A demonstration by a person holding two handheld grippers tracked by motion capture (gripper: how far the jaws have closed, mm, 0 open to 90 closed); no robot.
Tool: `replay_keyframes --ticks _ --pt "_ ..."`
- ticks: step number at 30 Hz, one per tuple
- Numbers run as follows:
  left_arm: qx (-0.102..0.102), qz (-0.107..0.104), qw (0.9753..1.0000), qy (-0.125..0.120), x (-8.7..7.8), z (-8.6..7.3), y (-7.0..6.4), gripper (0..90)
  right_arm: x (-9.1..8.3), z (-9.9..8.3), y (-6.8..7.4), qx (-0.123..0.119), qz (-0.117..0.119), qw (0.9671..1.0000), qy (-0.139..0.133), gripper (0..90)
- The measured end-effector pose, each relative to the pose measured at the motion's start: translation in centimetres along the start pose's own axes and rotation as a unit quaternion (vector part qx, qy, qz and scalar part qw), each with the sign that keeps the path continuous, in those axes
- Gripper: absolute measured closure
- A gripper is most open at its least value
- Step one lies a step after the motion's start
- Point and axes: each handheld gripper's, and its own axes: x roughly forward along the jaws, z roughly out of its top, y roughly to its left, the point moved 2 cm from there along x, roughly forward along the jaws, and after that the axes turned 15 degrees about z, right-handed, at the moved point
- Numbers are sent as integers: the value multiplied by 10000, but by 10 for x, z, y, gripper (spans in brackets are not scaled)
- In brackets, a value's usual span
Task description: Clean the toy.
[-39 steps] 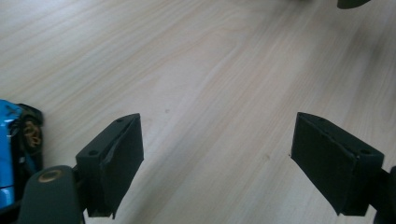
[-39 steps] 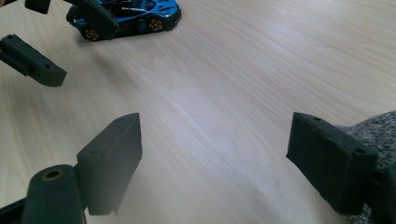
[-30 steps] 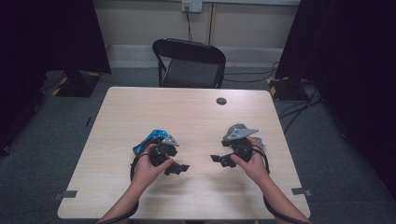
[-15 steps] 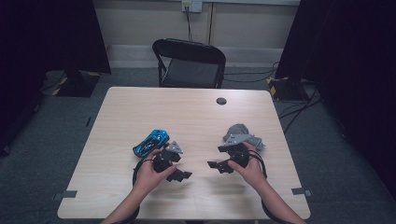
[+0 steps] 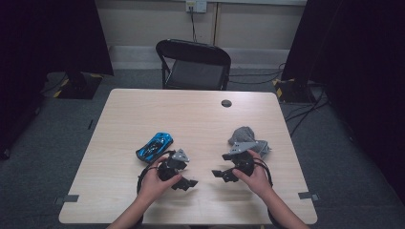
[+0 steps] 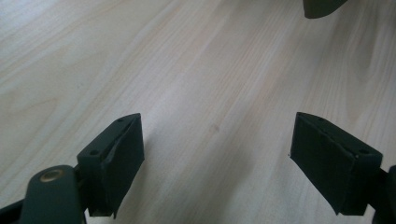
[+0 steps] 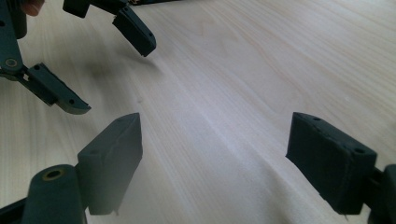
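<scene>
Both forearms come in from the near edge of the table, hands low over the near half, grippers pointed inward at each other. Left gripper: jaws spread wide, nothing between them, bare wood below (same in its own view). Right gripper: jaws also wide apart, empty. Blue toy car sits just behind the left hand. Crumpled grey cloth lies just behind the right hand.
</scene>
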Motion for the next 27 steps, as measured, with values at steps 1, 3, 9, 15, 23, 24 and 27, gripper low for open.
replay_keyframes --ticks 1,3,9,15,23,24,27 --pt "1 11 10000 -14 1 -1 -1 171 1 -1 0 13 0 10000 1 181" --pt "21 -5 10000 6 1 -2 -2 171 2 -3 1 4 31 10000 11 182" --pt "123 -5 9999 -17 2 -3 -5 171 7 -9 4 -19 81 9999 95 183" --pt "254 -5 9997 52 5 -5 -8 172 13 -15 7 -46 130 9998 139 183" --pt "484 59 9988 -88 7 -8 -12 154 20 -23 10 -167 153 9992 321 182" --pt "635 63 9979 -75 6 -8 -11 151 20 -24 11 -185 147 9991 349 181" --pt "823 114 9964 -192 7 -11 -13 146 21 -26 12 -353 107 9986 375 180"
